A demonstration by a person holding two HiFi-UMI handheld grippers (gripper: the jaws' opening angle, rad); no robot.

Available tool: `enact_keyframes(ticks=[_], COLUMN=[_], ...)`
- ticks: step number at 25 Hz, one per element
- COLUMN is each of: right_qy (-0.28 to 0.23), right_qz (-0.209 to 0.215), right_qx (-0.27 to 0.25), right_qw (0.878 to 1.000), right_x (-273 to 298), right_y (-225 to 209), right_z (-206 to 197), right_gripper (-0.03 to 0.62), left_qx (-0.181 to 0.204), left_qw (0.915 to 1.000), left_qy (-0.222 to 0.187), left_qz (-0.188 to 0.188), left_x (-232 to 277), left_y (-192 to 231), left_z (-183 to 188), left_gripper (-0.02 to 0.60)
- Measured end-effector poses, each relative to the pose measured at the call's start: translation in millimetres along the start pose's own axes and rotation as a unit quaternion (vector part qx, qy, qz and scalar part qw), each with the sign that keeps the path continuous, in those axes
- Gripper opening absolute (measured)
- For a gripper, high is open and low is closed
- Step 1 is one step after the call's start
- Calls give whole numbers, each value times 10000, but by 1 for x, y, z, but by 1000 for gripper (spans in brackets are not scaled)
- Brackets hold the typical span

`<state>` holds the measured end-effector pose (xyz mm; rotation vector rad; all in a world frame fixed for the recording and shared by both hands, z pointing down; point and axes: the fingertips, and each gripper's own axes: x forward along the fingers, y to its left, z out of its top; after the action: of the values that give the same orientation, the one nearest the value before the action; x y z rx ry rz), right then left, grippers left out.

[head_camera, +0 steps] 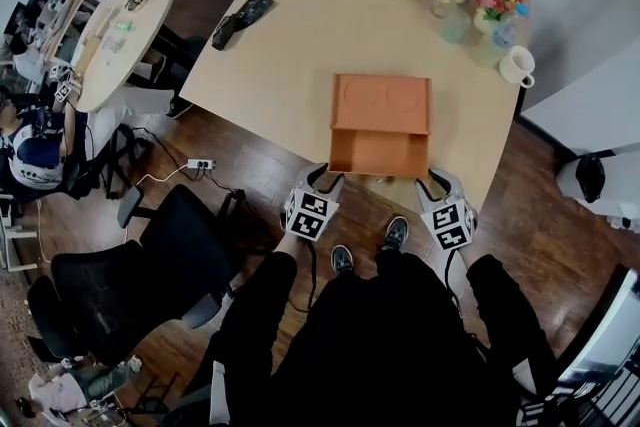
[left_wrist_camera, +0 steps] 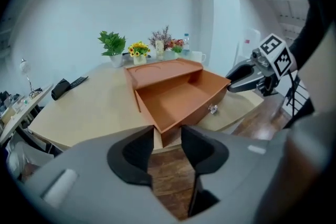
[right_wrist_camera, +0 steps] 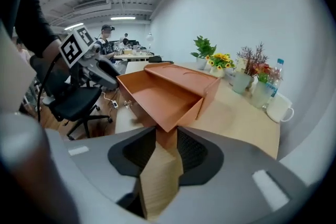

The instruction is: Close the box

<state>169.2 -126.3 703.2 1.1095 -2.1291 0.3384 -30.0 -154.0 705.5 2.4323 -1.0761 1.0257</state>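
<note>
Worktop [head_camera: 280, 65]: an orange box [head_camera: 381, 102] is being carried at its near edge, the drawer [head_camera: 379, 153] standing pulled out toward the person. Left tool [left_wrist_camera: 167, 135]: the drawer's front left corner is being gripped between narrowly parted jaws. Right tool [right_wrist_camera: 166, 137]: the front right corner is being gripped likewise.

The left tongs [left_wrist_camera: 167, 131] fill the foreground, slightly parted. The near corner of the orange box [left_wrist_camera: 178, 94], whose drawer is pulled out, fills the gap at their tips. The box sits on the pale tabletop [left_wrist_camera: 94, 107]. The right tongs [left_wrist_camera: 233, 83] point at the drawer's other front corner, near its small knob [left_wrist_camera: 212, 109]. Potted plants [left_wrist_camera: 112, 44] line the far edge.
</note>
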Motion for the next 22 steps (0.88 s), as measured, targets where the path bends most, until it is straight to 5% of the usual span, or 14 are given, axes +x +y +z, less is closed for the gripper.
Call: enact_keyframes(ticks=[13, 15, 18, 20, 22], right_qy=[108, -14, -219, -17, 488], right_qz=[-155, -224, -195, 78, 324], right_qx=[127, -559, -2298, -3259, -3850], right_qw=[9997, 9982, 9728, 9454, 9211], right_x=[27, 16, 13, 29, 51], right_y=[-37, -38, -25, -7, 4], right_z=[34, 51, 87, 96, 89], right_gripper=[129, 230, 280, 315, 357], left_qx=[-555, -1412, -2944, -3371, -3382], left_qw=[9979, 9888, 9527, 9371, 9355], left_qy=[-254, -467, -721, -729, -637], left_qz=[214, 132, -215, -542, -796], left_x=[25, 14, -1, -5, -8], left_y=[40, 38, 21, -4, -30], left_z=[37, 34, 31, 29, 29], left_gripper=[143, 147, 149, 149, 149])
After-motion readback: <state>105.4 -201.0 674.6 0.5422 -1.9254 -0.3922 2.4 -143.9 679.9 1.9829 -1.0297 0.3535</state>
